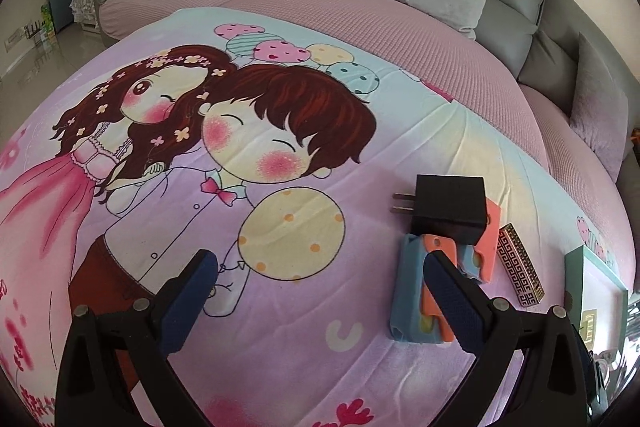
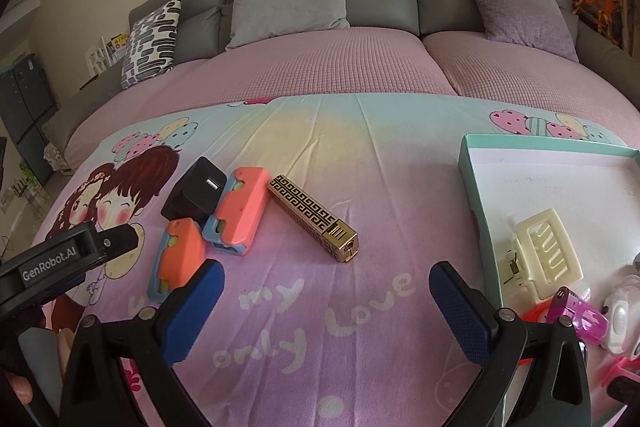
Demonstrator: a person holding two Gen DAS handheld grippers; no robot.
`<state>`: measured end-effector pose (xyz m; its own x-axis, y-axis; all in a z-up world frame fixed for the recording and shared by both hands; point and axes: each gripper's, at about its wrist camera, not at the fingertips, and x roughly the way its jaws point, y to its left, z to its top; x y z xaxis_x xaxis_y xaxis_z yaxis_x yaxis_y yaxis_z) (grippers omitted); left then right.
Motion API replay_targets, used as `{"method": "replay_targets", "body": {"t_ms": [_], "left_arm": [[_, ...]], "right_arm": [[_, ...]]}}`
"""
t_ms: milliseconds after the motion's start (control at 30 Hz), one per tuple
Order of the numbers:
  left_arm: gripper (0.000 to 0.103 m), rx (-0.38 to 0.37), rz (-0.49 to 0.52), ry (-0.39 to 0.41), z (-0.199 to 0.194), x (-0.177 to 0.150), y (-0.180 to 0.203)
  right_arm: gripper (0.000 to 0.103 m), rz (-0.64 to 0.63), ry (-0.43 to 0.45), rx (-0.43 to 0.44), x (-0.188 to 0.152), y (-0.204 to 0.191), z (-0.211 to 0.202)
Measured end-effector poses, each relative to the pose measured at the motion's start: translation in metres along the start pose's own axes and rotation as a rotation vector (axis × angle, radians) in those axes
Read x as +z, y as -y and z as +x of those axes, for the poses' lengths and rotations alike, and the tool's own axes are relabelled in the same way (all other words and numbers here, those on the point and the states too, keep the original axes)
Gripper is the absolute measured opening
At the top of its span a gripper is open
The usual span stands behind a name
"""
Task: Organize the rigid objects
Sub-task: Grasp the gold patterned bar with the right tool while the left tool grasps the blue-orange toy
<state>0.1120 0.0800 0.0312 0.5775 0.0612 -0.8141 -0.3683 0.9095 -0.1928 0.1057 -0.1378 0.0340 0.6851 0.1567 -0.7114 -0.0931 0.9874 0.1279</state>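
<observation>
Both tools hang spread wide and empty over the cartoon blanket [image 2: 320, 307]. Ahead of the right hand-held gripper [image 2: 326, 291] lies the gold patterned case [image 2: 312, 217], clear of its neighbours, so likely the easiest pick. To its right sits the teal-rimmed box [image 2: 468, 163], already holding a cream soap dish [image 2: 548, 253]. The left hand-held gripper [image 1: 320, 275] has 2 orange-and-blue blocks [image 1: 412, 291] by its right finger, the black charger [image 1: 448, 209] just beyond.
</observation>
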Motion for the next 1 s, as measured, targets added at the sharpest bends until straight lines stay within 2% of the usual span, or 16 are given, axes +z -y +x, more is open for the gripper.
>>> {"method": "replay_targets", "body": {"t_ms": [233,400,467,533,600,667,800,867,1000], "left_arm": [[0.102,-0.059,0.042,-0.017,-0.001,-0.002,0.015],[0.102,-0.044,0.116,-0.056,0.006,-0.007,0.028],[0.102,-0.051,0.137,-0.074,0.009,-0.01,0.033],[0.102,-0.048,0.151,-0.081,0.011,-0.012,0.037],[0.102,-0.038,0.159,-0.083,0.014,-0.013,0.039],[0.102,-0.034,0.164,-0.094,0.017,-0.014,0.041],[0.102,-0.035,0.16,-0.108,0.022,-0.015,0.041],[0.102,-0.038,0.153,-0.109,0.023,-0.015,0.04],[0.102,-0.029,0.165,-0.104,0.024,-0.015,0.042]], "right_arm": [[0.088,-0.084,0.015,-0.001,0.022,-0.002,0.006],[0.081,-0.104,-0.031,0.025,0.033,0.001,0.025],[0.073,-0.119,-0.054,0.024,0.033,-0.001,0.034],[0.07,-0.139,-0.072,0.014,0.033,-0.003,0.042],[0.068,-0.159,-0.086,0.01,0.032,-0.006,0.049],[0.061,-0.169,-0.099,0.015,0.031,-0.007,0.055],[0.055,-0.187,-0.104,0.007,0.031,-0.01,0.061],[0.046,-0.189,-0.1,0.015,0.031,-0.011,0.06],[0.036,-0.19,-0.098,0.019,0.028,-0.012,0.057]]}}
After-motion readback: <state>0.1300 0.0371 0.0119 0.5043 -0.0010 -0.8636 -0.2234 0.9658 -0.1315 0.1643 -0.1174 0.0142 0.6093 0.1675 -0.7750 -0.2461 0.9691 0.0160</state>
